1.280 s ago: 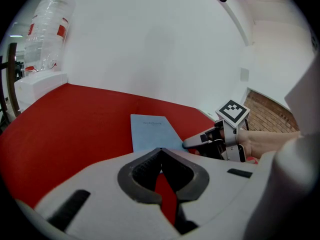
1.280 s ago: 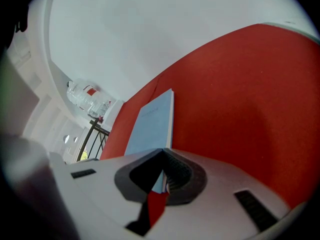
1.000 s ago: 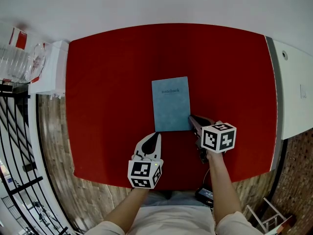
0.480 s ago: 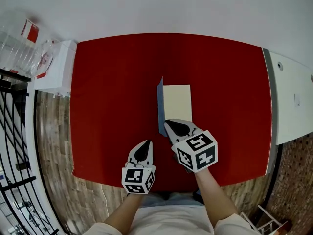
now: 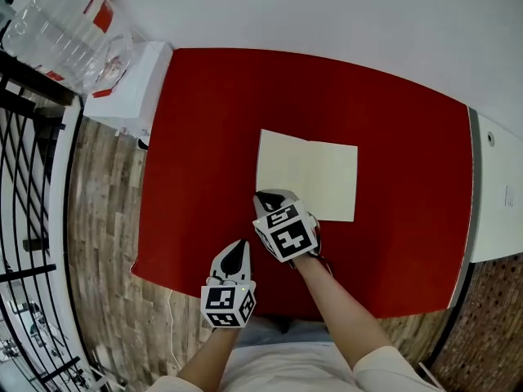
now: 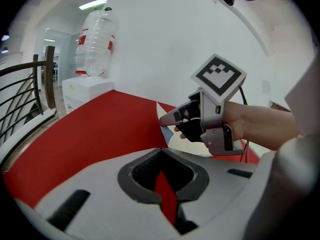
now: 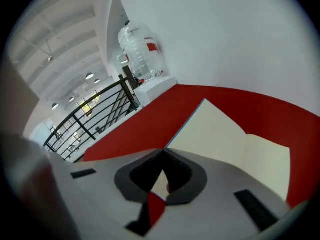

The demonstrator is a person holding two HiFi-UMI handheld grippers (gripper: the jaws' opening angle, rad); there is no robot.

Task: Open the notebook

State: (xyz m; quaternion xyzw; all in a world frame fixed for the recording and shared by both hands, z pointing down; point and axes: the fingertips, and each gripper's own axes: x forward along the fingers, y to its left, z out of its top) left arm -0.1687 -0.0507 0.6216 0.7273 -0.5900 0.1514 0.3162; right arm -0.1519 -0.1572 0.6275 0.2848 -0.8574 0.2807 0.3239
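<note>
Red covers the whole surface [image 5: 204, 137], and the notebook [image 5: 307, 175] lies open on it near the middle, its two cream pages facing up and a thin blue cover edge showing along the left page. At the near left corner of that left page sits the right claw [image 5: 265, 196], its tips pinched together on the corner of the notebook; in its own view the blue edge runs straight into the meeting point of the jaws, and a sliver of cream page and red shows through the gap behind the tips. Closer to the person and left of the notebook, clear of it, the left claw [image 5: 239, 247] is clenched on nothing, with only red showing between its jaws. Off the far left corner of the surface a large clear water bottle [image 5: 65, 31] stands on a white cabinet [image 5: 131, 88].
</note>
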